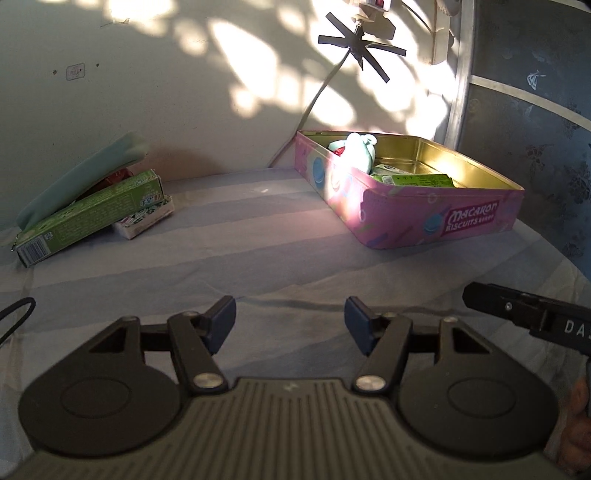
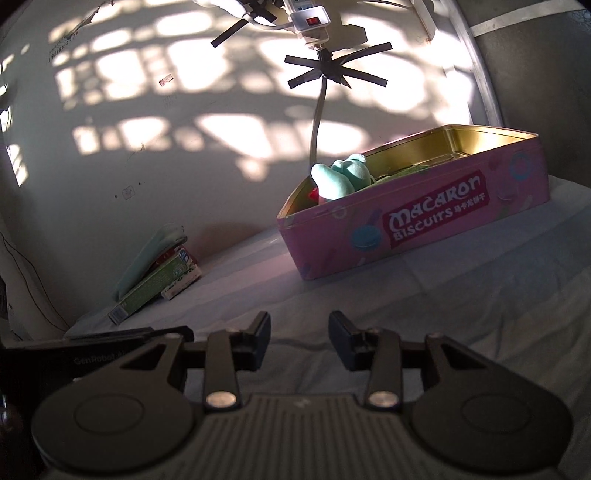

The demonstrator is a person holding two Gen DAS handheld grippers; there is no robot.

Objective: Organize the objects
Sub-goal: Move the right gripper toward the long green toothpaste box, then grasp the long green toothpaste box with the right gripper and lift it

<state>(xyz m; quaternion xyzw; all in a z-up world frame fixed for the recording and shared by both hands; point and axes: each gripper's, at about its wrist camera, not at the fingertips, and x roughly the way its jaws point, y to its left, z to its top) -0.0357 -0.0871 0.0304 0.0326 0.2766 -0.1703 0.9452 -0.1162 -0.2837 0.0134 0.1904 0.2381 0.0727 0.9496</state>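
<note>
A pink Macaron Biscuits tin [image 1: 436, 218] [image 2: 424, 225] stands open at the right on the pale cloth. A teal plush toy [image 1: 360, 149] [image 2: 341, 175] and a green box [image 1: 417, 180] lie inside it. At the left a long green box [image 1: 88, 216] [image 2: 151, 286] leans on a small white box [image 1: 146, 221] [image 2: 181, 282], with a teal pouch [image 1: 81, 177] [image 2: 147, 260] on top. My left gripper [image 1: 290, 319] is open and empty, low over the cloth. My right gripper [image 2: 299, 330] is open and empty, short of the tin.
A white wall stands behind, with a cable [image 1: 314, 103] [image 2: 317, 122] taped to it and a power strip [image 2: 310, 18]. A dark patterned panel [image 1: 535, 129] is at the right. A black loop [image 1: 16, 317] lies at the left edge.
</note>
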